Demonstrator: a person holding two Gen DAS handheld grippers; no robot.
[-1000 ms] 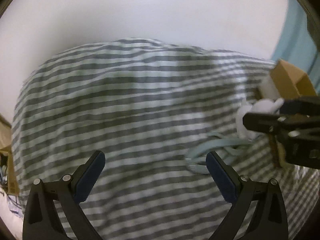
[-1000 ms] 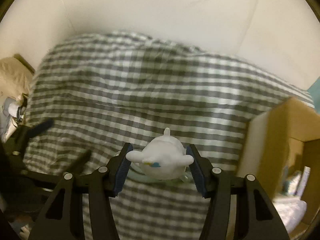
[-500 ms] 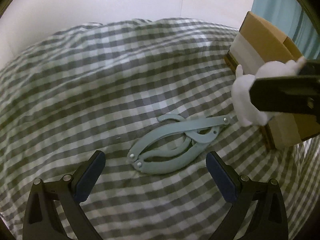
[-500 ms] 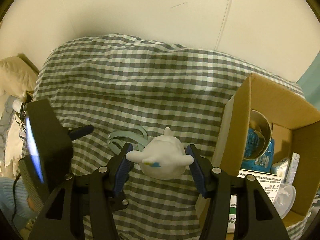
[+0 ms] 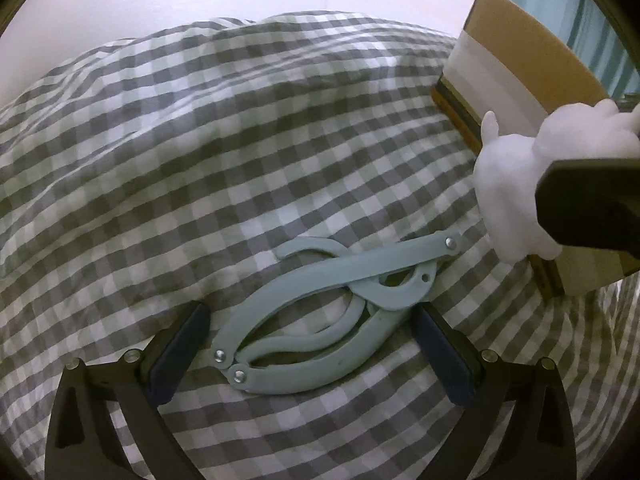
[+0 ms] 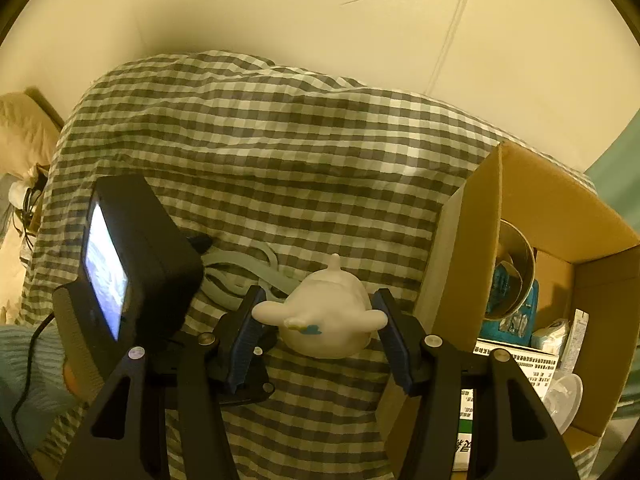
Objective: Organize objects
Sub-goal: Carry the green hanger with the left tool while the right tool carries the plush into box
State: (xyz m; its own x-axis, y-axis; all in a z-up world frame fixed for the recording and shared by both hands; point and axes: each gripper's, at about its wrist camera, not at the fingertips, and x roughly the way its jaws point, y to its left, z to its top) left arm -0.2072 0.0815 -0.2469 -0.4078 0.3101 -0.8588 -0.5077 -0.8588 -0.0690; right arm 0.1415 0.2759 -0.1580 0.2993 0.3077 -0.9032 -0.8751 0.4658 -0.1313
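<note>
Two tools at work on a gingham bed, one loaded, one reaching

The right tool (image 6: 316,330) is clamped on a white whale toy (image 6: 326,320) held just beside the open cardboard box (image 6: 560,216). The left tool (image 5: 308,344), jaws apart and just closing in, straddles the folded pale-blue hanger (image 5: 320,312) lying on the checked bedcover (image 5: 200,160). The pickup step appears in hand; next, the pads must meet the hanger before lifting it boxward.
</note>
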